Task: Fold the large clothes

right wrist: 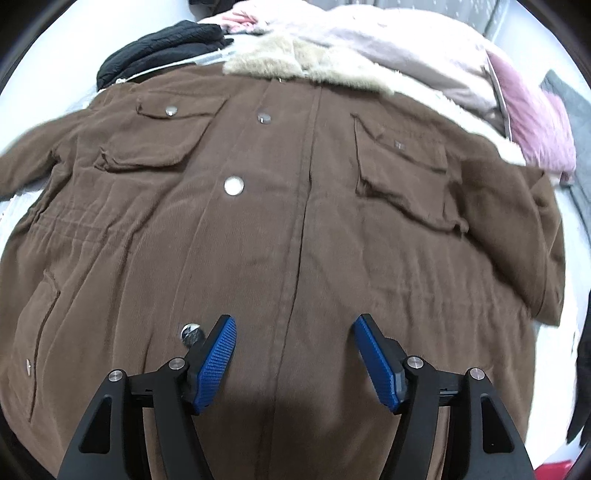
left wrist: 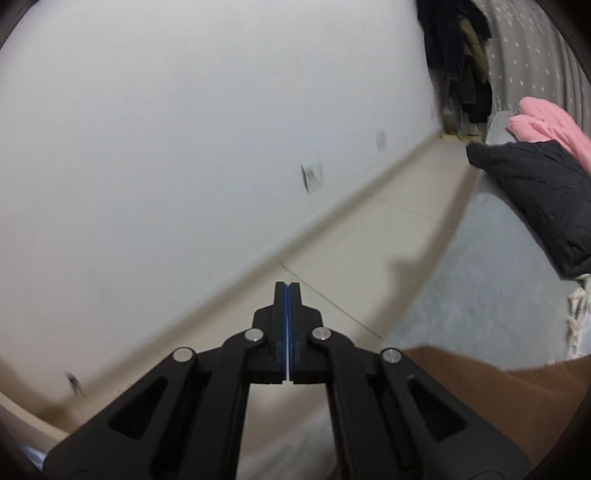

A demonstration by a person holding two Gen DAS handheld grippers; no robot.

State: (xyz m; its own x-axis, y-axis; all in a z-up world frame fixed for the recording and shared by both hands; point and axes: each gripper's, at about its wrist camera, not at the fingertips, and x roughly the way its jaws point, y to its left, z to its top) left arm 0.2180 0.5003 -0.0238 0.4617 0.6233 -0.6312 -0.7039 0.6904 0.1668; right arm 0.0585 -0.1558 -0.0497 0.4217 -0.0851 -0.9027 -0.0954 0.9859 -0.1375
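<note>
A large brown corduroy coat [right wrist: 295,221] with a beige fur collar [right wrist: 291,61] lies spread flat, front up, snaps fastened, filling the right wrist view. My right gripper [right wrist: 293,325] is open and empty, held just above the coat's lower front placket, one blue pad [right wrist: 218,363] on each side of it. My left gripper [left wrist: 287,288] is shut with nothing between its pads, held in the air and pointing at the wall and floor. A brown piece of the coat [left wrist: 498,398] shows at the lower right of the left wrist view.
A black garment [right wrist: 162,48] and pink clothes [right wrist: 240,16] lie beyond the collar; both also show in the left wrist view, black [left wrist: 535,192] and pink [left wrist: 546,125]. A pink pillow [right wrist: 535,125] lies at right. Grey bedding [left wrist: 480,277], tiled floor [left wrist: 369,236], white wall [left wrist: 184,147], hanging dark clothes [left wrist: 458,55].
</note>
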